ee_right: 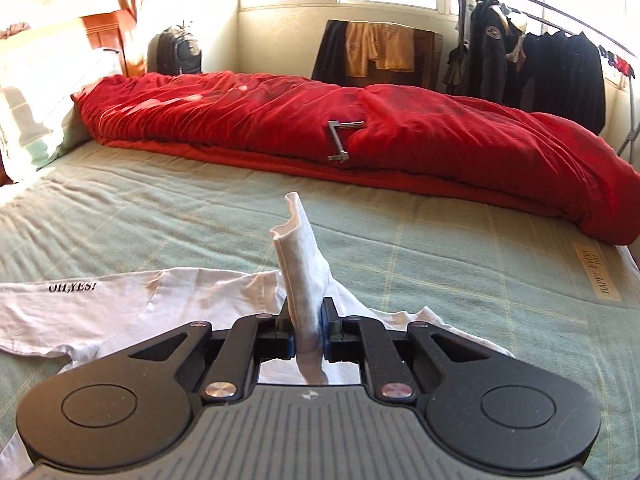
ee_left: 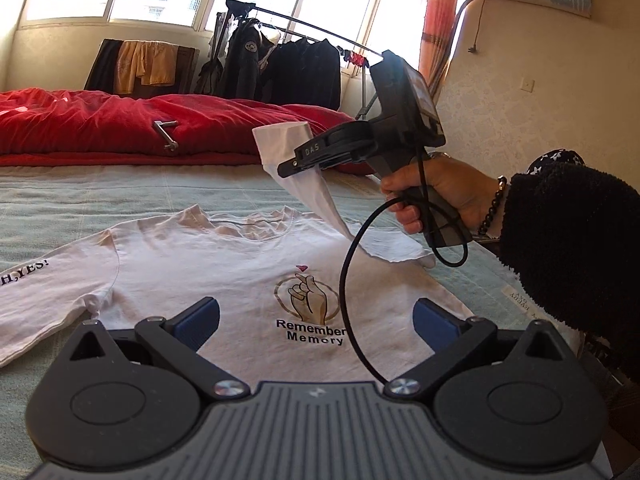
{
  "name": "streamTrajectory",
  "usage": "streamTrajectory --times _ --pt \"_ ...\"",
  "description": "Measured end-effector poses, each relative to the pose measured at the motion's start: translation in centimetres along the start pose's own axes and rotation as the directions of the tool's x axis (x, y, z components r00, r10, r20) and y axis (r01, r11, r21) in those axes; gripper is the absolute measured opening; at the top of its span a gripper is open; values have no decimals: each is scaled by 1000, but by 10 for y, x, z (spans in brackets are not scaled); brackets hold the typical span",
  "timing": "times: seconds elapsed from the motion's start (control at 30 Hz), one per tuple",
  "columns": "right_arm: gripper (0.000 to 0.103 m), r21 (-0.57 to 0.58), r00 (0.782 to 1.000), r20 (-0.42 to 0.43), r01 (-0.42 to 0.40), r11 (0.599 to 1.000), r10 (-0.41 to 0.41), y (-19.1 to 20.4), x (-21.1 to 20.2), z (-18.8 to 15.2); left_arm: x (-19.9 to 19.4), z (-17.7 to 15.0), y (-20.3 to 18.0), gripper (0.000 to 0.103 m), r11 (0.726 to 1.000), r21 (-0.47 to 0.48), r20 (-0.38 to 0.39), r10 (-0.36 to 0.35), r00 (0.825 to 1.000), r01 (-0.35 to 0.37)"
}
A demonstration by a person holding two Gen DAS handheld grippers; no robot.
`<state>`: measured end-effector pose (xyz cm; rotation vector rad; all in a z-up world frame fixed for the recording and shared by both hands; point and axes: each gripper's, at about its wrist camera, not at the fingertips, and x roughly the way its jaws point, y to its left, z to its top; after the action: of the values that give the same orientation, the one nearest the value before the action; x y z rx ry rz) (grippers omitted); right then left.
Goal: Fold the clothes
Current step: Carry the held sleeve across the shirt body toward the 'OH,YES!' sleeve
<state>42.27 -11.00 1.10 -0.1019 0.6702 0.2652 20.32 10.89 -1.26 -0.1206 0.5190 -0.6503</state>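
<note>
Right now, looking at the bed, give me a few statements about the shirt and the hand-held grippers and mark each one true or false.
1. The right hand-held gripper is shut on a sleeve of the white shirt. True.
2. The left hand-held gripper is clamped on the shirt's hem. False: its jaws stand open with nothing between them, above the shirt.
3. The shirt lies print side up on the green sheet. True.
4. The red quilt covers the shirt. False: it lies rolled along the far side of the bed, apart from the shirt.
5. A metal crank rests on the quilt. True.
</note>
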Motion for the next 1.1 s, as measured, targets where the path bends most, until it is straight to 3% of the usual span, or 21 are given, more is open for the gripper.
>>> streamTrajectory --times 0.23,0.53,0.8,0.93,1.1 --pt "14 -77 997 -57 -65 995 61 36 24 -13 0 -1 5 102 999 -19 1 -35 999 35" --pt "14 -142 996 -78 -60 988 49 70 60 -18 -3 0 3 102 999 -13 17 -46 999 46" --pt "14 -129 996 -72 -55 990 46 77 81 -17 -3 1 7 102 999 -31 25 -40 999 41" --pt "22 -122 990 -101 -108 987 96 79 85 -22 -1 1 5 102 999 -28 21 -44 999 45" --pt "20 -167 987 -95 -141 976 127 91 83 -27 1 1 4 102 998 -33 26 -53 998 54"
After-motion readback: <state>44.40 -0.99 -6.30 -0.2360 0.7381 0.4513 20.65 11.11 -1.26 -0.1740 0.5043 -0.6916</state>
